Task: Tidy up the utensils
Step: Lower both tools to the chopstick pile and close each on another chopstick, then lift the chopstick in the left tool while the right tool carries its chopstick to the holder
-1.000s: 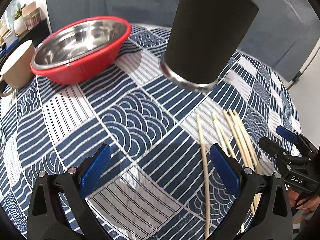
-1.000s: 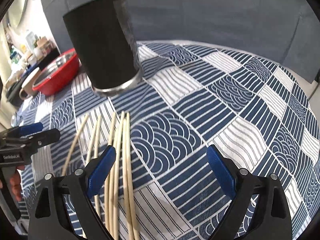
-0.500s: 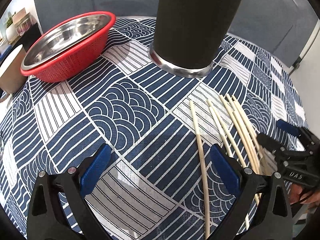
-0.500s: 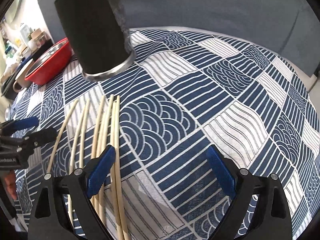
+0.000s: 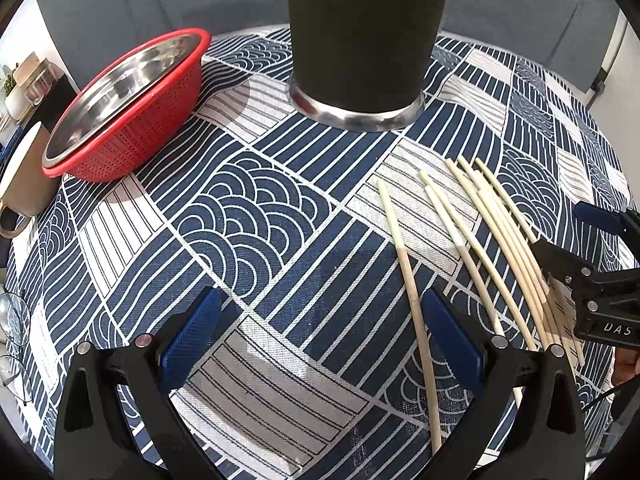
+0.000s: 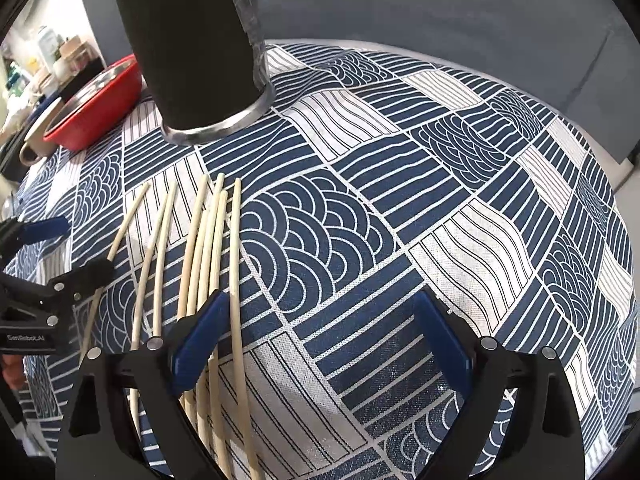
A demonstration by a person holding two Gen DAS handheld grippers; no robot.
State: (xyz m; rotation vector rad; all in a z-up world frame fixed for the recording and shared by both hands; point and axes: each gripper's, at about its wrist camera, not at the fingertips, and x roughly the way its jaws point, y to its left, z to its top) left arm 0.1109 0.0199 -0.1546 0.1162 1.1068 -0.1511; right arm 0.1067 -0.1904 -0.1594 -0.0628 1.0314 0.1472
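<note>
Several pale wooden chopsticks point(image 5: 472, 236) point(image 6: 208, 248) lie side by side on the blue-and-white patterned tablecloth point(image 5: 256, 216). A tall black utensil holder point(image 5: 364, 36) point(image 6: 196, 44) with a metal base stands upright behind them. My left gripper point(image 5: 320, 332) hovers open just left of the chopsticks, its right finger near the leftmost stick. My right gripper point(image 6: 320, 332) is open too, its left finger over the rightmost sticks. Each gripper shows at the edge of the other's view, the right one point(image 5: 592, 264) and the left one point(image 6: 44, 256).
A red colander with a steel bowl inside point(image 5: 128, 100) point(image 6: 96, 108) sits left of the holder. A beige mug point(image 5: 20, 184) point(image 6: 40, 140) stands beyond it near the table's left edge. Grey upholstery point(image 6: 440, 8) backs the table.
Both grippers have dropped lower and moved forward toward the chopsticks and holder, which now look larger and closer. Both stayed open and the chopsticks have not moved.
</note>
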